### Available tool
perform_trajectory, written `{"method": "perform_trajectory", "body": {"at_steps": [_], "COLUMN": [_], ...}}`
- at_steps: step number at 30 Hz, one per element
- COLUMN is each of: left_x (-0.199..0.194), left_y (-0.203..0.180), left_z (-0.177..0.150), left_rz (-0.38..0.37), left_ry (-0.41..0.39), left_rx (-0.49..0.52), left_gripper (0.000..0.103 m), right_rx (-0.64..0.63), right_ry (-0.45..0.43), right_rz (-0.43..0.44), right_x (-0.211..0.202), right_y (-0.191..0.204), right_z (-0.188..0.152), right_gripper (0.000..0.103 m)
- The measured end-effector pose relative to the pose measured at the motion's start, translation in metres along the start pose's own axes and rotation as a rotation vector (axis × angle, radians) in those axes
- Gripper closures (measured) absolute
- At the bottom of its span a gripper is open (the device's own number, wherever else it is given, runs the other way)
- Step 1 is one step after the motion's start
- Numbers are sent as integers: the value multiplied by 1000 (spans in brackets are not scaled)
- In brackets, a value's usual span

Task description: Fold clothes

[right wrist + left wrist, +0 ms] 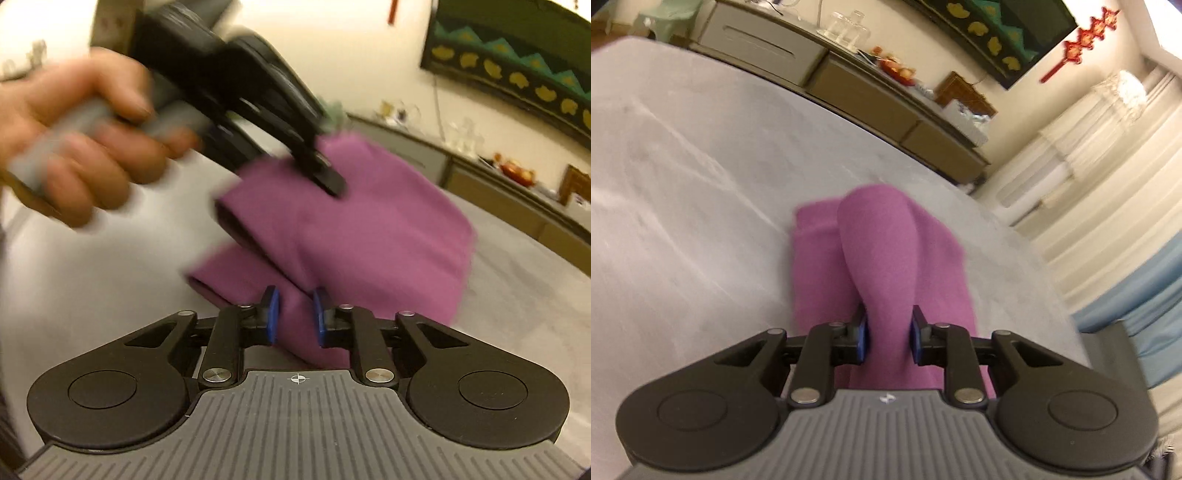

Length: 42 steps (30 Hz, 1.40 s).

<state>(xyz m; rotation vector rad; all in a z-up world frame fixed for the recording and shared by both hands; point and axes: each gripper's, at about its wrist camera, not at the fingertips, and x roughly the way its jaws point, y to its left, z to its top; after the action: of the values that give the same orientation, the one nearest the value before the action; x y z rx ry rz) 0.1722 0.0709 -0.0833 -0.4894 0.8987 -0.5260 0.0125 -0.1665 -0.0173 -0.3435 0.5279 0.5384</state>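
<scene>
A purple garment [882, 258] hangs bunched over the grey table [683, 184]. My left gripper [888, 338] is shut on a thick fold of it, cloth filling the gap between the blue pads. In the right wrist view the same purple garment [369, 229] is lifted, with folded layers drooping at the left. My right gripper [294, 319] is shut on its near edge. The left gripper [325, 177] shows there too, held by a hand [81, 147], clamped on the garment's top. Both views are motion blurred.
A long low cabinet [849, 92] runs behind the table, carrying glassware [846, 27], a red dish and a box. A dark framed picture [517, 55] hangs on the wall. Pale curtains [1089, 155] and a blue cloth [1145, 295] lie to the right.
</scene>
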Motion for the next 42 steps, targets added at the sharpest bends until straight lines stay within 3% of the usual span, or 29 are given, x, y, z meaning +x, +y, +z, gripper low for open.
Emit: {"method": "perform_trajectory", "body": {"at_steps": [5, 7, 9, 12, 14, 17, 18, 19, 23, 26, 28, 32, 34, 36, 38, 39, 42], "left_x": [20, 25, 23, 19, 20, 24, 23, 21, 17, 16, 15, 12, 8, 1, -13, -22, -58], "left_y": [-8, -3, 6, 21, 25, 26, 27, 30, 39, 38, 38, 36, 35, 33, 27, 23, 6], "left_z": [-15, -14, -12, -8, -4, 0, 1, 2, 1, -9, -15, -22, -22, -24, -26, -27, -25], "left_rz": [-146, -174, -188, -200, -193, -165, -150, -133, -137, -95, -67, -39, -36, -51, -35, -16, 47], "left_ry": [0, -29, -71, -105, -99, -72, -66, -70, -96, -108, -115, -123, -117, -107, -125, -143, -263], "left_rx": [-63, -104, -153, -212, -210, -172, -158, -151, -150, -118, -97, -65, -58, -58, -33, -13, 58], "left_gripper": [68, 67, 60, 60, 60, 59, 59, 58, 55, 71, 75, 75, 74, 70, 67, 66, 68], "right_rx": [156, 244, 252, 104, -31, -157, -196, -250, -573, -709, -679, -574, -587, -565, -509, -478, -183], "right_ry": [125, 107, 49, -23, -52, -33, 8, 39, 7, 38, 56, 9, 4, 10, 20, 24, -21], "right_rz": [-157, -185, -173, -138, -134, -170, -197, -220, -322, -302, -276, -268, -266, -239, -206, -189, -107], "right_x": [-16, -41, -66, -70, -57, -19, -4, 5, -2, 10, 17, 10, 13, 7, 5, 4, -31], "right_y": [-62, -76, -64, -26, -1, 21, 26, 30, 56, 67, 67, 68, 68, 66, 41, 29, -5], "right_z": [-11, -15, -7, 13, 29, 43, 43, 42, 33, 18, 7, 3, 2, 4, 3, 4, 13], "right_gripper": [80, 78, 77, 48, 46, 54, 71, 80, 87, 87, 86, 85, 83, 73, 56, 43, 39]}}
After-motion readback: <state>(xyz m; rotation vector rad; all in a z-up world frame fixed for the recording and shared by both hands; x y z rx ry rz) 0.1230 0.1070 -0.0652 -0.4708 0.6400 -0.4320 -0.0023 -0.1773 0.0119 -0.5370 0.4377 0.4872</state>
